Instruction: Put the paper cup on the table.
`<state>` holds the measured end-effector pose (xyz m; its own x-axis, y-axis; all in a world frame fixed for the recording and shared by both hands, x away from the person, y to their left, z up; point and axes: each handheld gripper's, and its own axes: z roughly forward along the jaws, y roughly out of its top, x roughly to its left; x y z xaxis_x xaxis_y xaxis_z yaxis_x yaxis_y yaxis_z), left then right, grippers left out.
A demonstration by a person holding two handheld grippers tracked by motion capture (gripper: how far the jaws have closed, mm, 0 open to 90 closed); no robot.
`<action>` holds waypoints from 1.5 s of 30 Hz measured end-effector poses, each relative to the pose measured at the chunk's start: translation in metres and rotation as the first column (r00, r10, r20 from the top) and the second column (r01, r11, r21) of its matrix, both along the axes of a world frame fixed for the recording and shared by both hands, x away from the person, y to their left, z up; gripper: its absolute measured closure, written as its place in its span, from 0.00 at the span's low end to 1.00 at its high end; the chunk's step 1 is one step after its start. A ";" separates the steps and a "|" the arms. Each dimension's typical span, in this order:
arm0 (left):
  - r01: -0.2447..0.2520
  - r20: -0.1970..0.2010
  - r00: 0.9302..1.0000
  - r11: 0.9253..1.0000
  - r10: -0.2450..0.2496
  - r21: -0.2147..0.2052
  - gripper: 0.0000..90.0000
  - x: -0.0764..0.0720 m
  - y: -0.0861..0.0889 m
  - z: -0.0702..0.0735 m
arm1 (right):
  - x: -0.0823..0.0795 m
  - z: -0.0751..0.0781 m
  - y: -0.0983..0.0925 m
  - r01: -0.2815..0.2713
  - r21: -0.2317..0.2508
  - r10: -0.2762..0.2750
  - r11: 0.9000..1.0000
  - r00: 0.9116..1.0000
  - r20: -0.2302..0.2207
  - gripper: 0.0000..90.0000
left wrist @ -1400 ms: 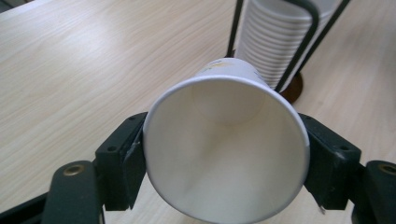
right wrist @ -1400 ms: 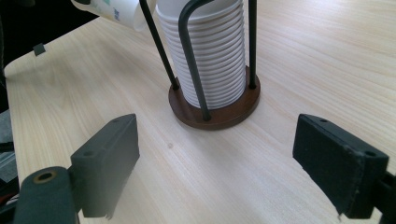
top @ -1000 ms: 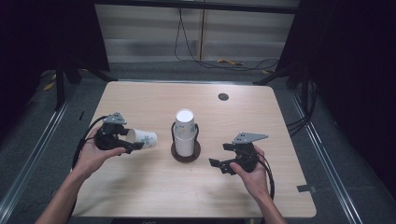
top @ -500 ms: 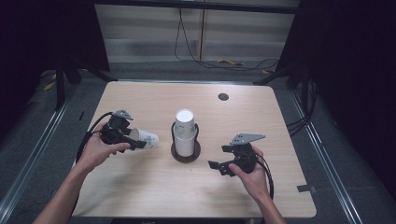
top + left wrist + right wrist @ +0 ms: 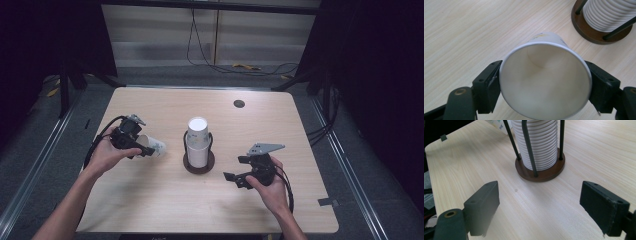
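Note:
My left gripper (image 5: 142,148) is shut on a white paper cup (image 5: 152,147) that lies tilted on its side just above the table, left of the cup stack. In the left gripper view the cup (image 5: 545,82) opens toward the camera, clamped at its rim between both black jaws. A stack of white cups (image 5: 198,142) stands upside down in a round brown holder (image 5: 198,165) with black wire posts at the table's middle. My right gripper (image 5: 239,170) is open, low over the table right of the holder, its jaws pointing at the stack (image 5: 536,142) with nothing between them.
The light wooden table (image 5: 150,200) has a small dark round grommet (image 5: 239,104) near its far right. Cables trail from both grippers. Dark floor and metal rails surround the table.
My left gripper has turned and shifted slightly toward the person with the cup, tilting it further. The right gripper has stayed almost still.

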<state>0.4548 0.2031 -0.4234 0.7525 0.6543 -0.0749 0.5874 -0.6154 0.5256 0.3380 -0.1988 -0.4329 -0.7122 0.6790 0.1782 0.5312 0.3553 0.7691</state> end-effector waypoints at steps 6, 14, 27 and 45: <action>-0.007 -0.009 1.000 1.000 0.007 0.029 0.25 0.006 -0.003 0.001 | 0.000 0.000 0.000 0.010 -0.004 -0.010 1.000 1.000 0.008 0.17; 0.011 -0.006 1.000 0.996 -0.011 0.088 0.25 0.011 -0.014 0.001 | 0.000 0.000 -0.001 0.010 -0.004 -0.010 1.000 1.000 0.009 0.17; 0.006 -0.028 1.000 0.993 -0.003 0.118 0.23 0.020 -0.029 -0.004 | -0.001 0.002 0.000 0.017 -0.001 -0.017 1.000 1.000 0.007 0.17; 0.006 -0.008 1.000 0.996 -0.006 0.093 0.22 0.021 -0.039 -0.004 | 0.001 -0.001 -0.003 0.023 0.017 -0.023 1.000 1.000 -0.012 0.17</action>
